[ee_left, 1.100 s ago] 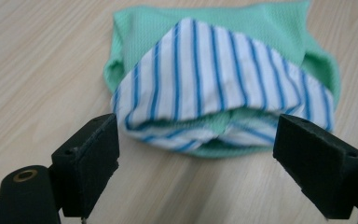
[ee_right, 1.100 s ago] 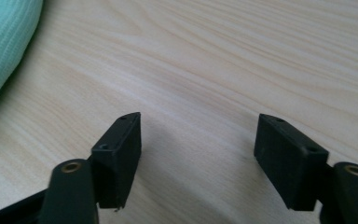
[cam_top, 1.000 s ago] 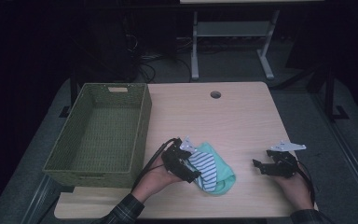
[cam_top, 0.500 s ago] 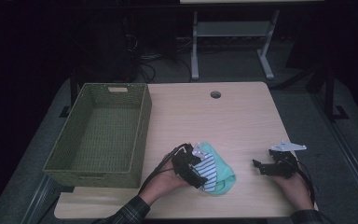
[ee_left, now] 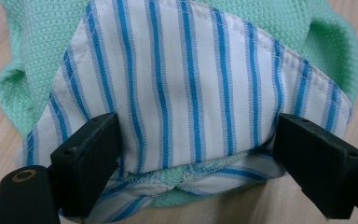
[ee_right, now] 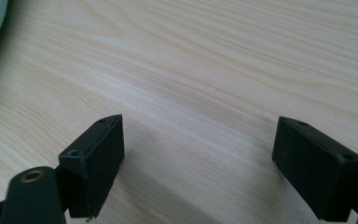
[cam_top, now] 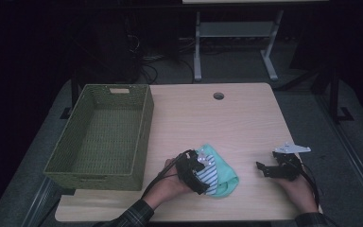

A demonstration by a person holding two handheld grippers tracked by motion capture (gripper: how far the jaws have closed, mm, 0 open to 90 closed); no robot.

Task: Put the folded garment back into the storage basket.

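A small garment lies near the table's front edge, mint-green knit [cam_top: 224,171] with a white, blue-striped cloth [ee_left: 186,79] on top. My left gripper [cam_top: 201,179] has come down over its left side. In the left gripper view its jaws [ee_left: 196,140] stand wide, straddling the striped edge without pressing on it. My right gripper [cam_top: 261,168] rests low over bare wood at the front right, pointing left toward the garment. Its jaws have just been opening a little and stand open [ee_right: 198,140] with nothing between them.
A green woven basket [cam_top: 144,127] with nothing in it stands at the table's left side. The light wooden table [cam_top: 208,123] has a round cable hole [cam_top: 218,96] near its far edge. A metal stand [cam_top: 236,33] and cables lie beyond on the dark floor.
My left gripper has moved right and down onto the garment, its jaws now around the striped edge. The right gripper has stayed in place.
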